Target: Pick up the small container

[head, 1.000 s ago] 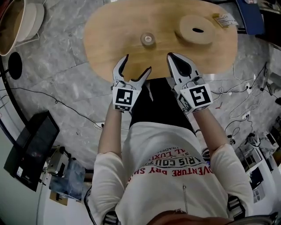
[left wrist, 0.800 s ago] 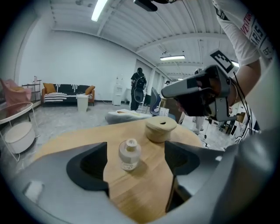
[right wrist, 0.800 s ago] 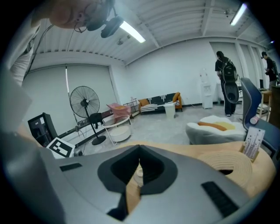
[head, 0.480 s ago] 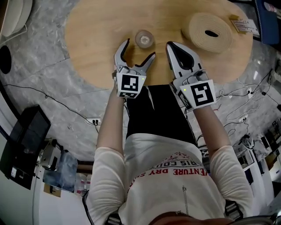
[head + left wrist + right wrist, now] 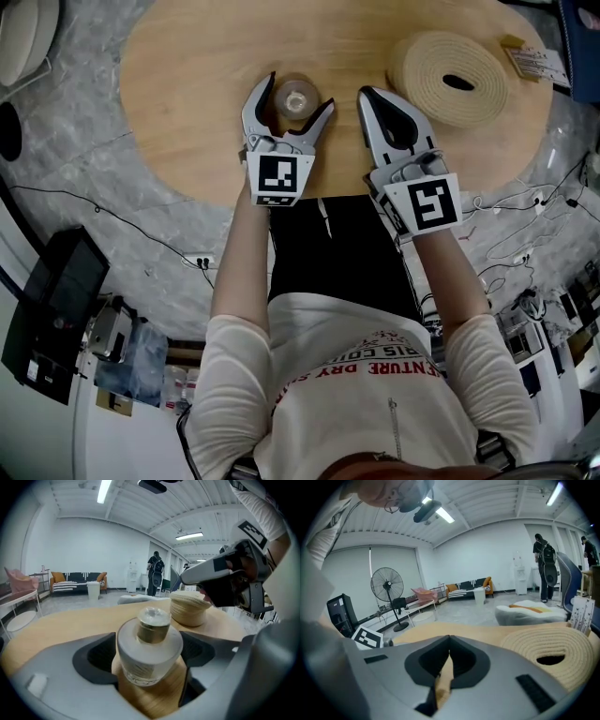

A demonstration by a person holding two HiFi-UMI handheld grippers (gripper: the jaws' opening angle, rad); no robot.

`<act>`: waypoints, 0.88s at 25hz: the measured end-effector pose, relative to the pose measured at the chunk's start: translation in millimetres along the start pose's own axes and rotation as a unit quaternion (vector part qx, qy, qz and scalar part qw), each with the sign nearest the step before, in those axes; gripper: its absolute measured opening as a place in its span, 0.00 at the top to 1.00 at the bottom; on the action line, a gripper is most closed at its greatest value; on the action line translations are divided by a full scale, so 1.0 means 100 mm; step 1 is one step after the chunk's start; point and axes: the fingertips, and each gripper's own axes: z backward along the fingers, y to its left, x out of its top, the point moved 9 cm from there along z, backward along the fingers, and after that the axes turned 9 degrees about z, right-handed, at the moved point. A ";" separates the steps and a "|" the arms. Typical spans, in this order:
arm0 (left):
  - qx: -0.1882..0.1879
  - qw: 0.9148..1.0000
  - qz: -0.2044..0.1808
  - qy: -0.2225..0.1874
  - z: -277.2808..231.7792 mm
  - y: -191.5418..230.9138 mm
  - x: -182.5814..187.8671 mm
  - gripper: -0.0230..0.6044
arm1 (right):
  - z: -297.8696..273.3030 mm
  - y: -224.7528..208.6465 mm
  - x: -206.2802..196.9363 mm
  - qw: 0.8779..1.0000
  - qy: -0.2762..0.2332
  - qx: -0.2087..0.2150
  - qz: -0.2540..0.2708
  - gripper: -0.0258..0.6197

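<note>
The small container (image 5: 298, 97) is a clear round jar with a gold neck and a pale lid. It stands upright on the oval wooden table (image 5: 187, 103). My left gripper (image 5: 299, 91) is open, and its jaws have just been opening a little wider. The jar stands between the jaws and neither pad presses on it. In the left gripper view the jar (image 5: 150, 646) fills the middle, with a dark pad on each side. My right gripper (image 5: 368, 95) hovers to the right of the jar, shut with nothing held; its pads (image 5: 443, 656) meet at the tips.
A thick coiled rope mat (image 5: 457, 80) lies on the table's right side, just beyond the right gripper. A small printed card (image 5: 532, 58) sits at the table's far right edge. Cables run over the grey floor (image 5: 112, 216) around the table.
Both grippers have moved forward and down over the table. The left gripper's jaws, which were short of the jar, now stand on either side of it. The right gripper stayed shut.
</note>
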 end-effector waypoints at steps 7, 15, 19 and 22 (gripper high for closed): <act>0.041 0.998 -0.043 0.019 -0.10 -0.05 -0.13 0.37 | -0.02 -0.11 -0.06 1.000 -0.006 -0.004 -0.014 0.97; 0.043 0.998 -0.042 0.017 -0.11 -0.03 -0.12 0.43 | 0.05 -0.08 -0.14 1.000 0.008 0.000 -0.016 0.97; 0.028 0.998 -0.043 0.036 -0.07 -0.05 -0.12 0.43 | 0.11 -0.06 -0.14 1.000 0.016 0.000 -0.018 0.97; 0.016 0.999 -0.036 0.038 0.04 -0.09 -0.02 0.43 | 0.17 -0.02 -0.05 1.000 0.020 0.001 -0.005 0.97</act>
